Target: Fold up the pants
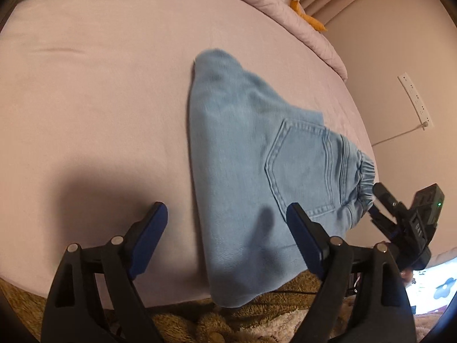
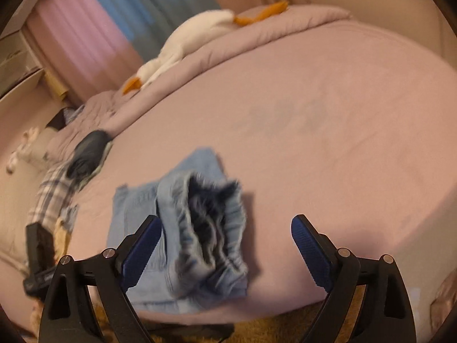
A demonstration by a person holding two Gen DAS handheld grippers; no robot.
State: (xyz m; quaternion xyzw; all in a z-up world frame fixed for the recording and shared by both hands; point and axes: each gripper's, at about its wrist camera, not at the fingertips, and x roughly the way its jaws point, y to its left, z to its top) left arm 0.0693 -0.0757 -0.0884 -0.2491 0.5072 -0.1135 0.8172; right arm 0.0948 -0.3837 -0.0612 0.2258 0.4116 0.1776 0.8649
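My left gripper (image 1: 225, 228) has its jaws spread wide and holds nothing; between them lies the light-blue denim pants (image 1: 242, 171), folded lengthwise on the pale lilac bed (image 1: 100, 100), hem at 12 o'clock, lower edge hanging over the mattress side. My right gripper (image 2: 227, 234) also has its jaws apart, with the elastic waistband (image 2: 211, 228) just ahead. A white plush goose (image 2: 182, 48) rests on the duvet at 11 o'clock.

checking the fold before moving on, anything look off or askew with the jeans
The jeans lie crooked on the bed, their lower end hanging past the edge. The elastic waistband is bunched and gaping open rather than flat. Both grippers are open.
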